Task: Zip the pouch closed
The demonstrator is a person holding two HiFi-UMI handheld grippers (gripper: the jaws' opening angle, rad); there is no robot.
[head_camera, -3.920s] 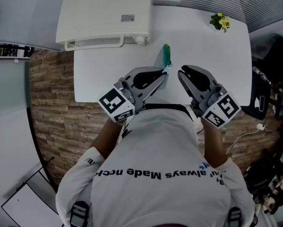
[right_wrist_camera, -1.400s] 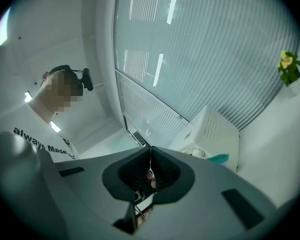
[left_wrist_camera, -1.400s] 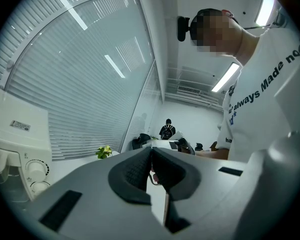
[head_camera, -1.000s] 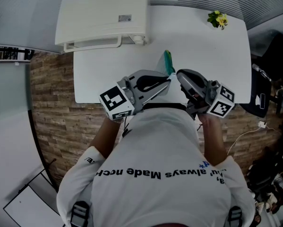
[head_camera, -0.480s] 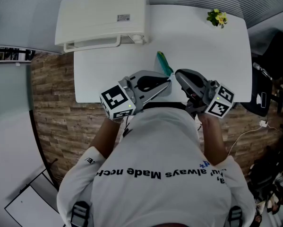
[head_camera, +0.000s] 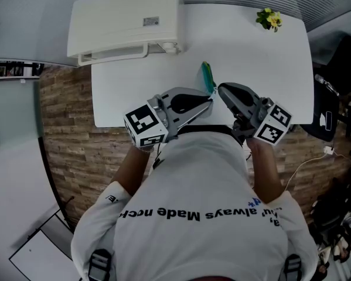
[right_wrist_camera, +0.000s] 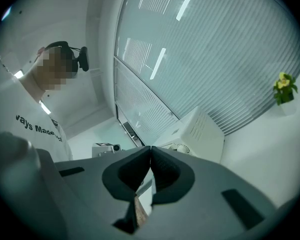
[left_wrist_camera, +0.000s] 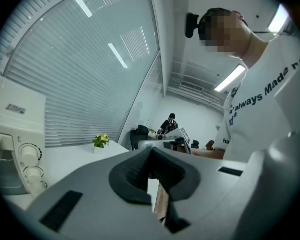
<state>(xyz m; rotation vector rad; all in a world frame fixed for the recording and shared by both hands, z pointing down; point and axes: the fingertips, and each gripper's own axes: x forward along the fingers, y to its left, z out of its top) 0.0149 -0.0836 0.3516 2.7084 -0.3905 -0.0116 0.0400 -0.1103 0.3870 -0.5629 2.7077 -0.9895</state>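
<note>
In the head view a teal pouch (head_camera: 207, 76) stands edge-up over the white table (head_camera: 251, 57), just beyond both gripper tips. My left gripper (head_camera: 210, 101) reaches in from the left, shut on the pouch's near end. My right gripper (head_camera: 221, 89) comes from the right with its tip against that same end. Its jaws are shut, and I cannot see whether they pinch the zipper pull. In the left gripper view the left gripper (left_wrist_camera: 151, 150) has its pads together, as does the right gripper (right_wrist_camera: 151, 148) in the right gripper view. The pouch shows in neither gripper view.
A white appliance (head_camera: 125, 19) with knobs fills the table's far left. A small pot of yellow flowers (head_camera: 267, 19) stands at the far right corner. The table's front edge runs just under both grippers. A dark chair (head_camera: 333, 98) is off to the right.
Since the earliest frame the right gripper has come in close to the pouch's near end. Over the last second the pouch tipped left, then swung back; both hands stayed about in place.
</note>
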